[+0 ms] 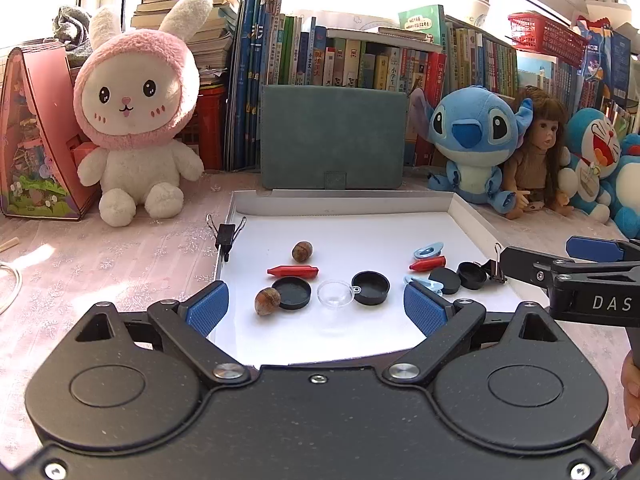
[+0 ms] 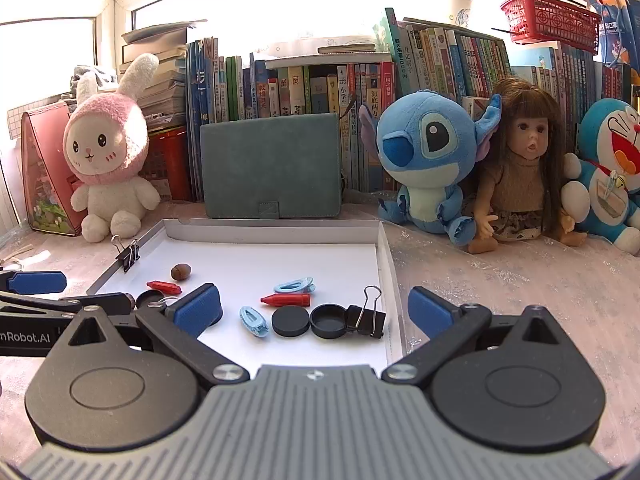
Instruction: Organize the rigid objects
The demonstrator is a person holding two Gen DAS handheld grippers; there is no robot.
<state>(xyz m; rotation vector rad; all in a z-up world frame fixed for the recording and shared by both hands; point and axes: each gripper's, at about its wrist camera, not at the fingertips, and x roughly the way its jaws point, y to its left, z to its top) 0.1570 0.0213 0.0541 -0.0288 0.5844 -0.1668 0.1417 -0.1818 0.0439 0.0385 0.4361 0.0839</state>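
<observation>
Books and plush toys line the far edge of a tabletop [image 1: 120, 256] draped in a pale pink cloth, and a shallow white tray [image 1: 472, 220] sits in the middle of it, holding the loose rigid pieces to be sorted. Both tongs hover at the tray's near edge with their blue pads spread wide and nothing between them.

Seen from the left tongs [image 1: 316, 308], a nut [image 1: 267, 301] lies just ahead, toward the left pad, touching a black cap [image 1: 295, 293]. A clear dome [image 1: 335, 294] and a second black cap [image 1: 371, 287] follow to the right, straight ahead in the gap. Behind them a red crayon [image 1: 293, 271] lies with its long axis running across the tray, parallel to the near edge, and a second nut [image 1: 302, 251] sits farther back.

From the right tongs [image 2: 314, 308], the right-hand cluster lies directly ahead: a blue clip [image 2: 253, 321], a black disc [image 2: 291, 321], an open black cap [image 2: 329, 321] and a binder clip [image 2: 366, 316] in a row, the last close to the tray's right wall. Another red crayon [image 2: 285, 300] lies crosswise behind them, and a second blue clip [image 2: 294, 286] beyond it.

My judgement is that each cluster belongs to the nearer hand, and that a crosswise crayon would call for a wrist turn to close across its narrow width
</observation>
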